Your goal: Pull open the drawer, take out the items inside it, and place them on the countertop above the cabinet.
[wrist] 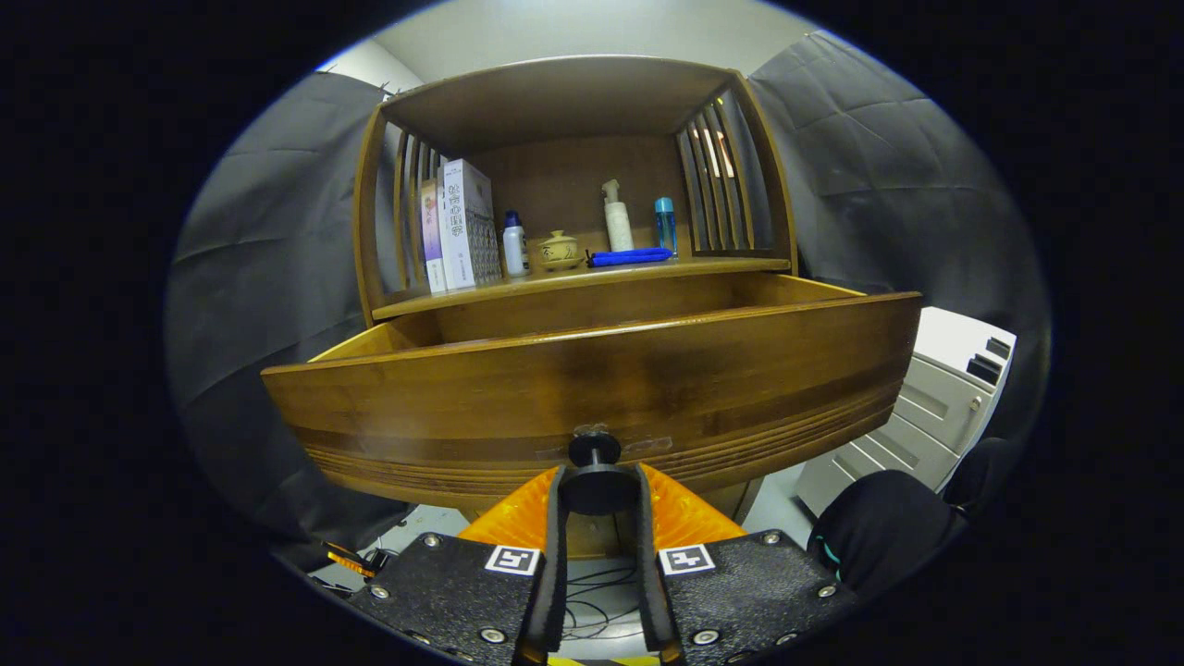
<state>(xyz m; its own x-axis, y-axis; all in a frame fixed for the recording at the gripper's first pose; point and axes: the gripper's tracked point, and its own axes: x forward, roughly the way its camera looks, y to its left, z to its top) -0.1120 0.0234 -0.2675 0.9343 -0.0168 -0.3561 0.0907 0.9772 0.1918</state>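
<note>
At the front of the pulled-out, smooth wooden drawer (592, 379), its round knob (595, 487) is being clamped between the narrowed gripper (597, 495) fingers.

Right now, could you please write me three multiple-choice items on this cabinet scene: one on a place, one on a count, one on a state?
1. Where does the blue flat item lie?
A. on the shelf above the drawer, before the white pump bottle
B. inside the drawer
C. on the grey cabinet

2. How many bottles stand on the shelf?
A. one
B. three
C. six

3. What state is the drawer in?
A. fully shut
B. pulled open
C. removed and on the floor

Answers:
1. A, it rests on the shelf board beside the small pot.
2. B, two white ones and a blue one.
3. B, its front stands out from the cabinet, with the gripper closed on the knob.
</note>
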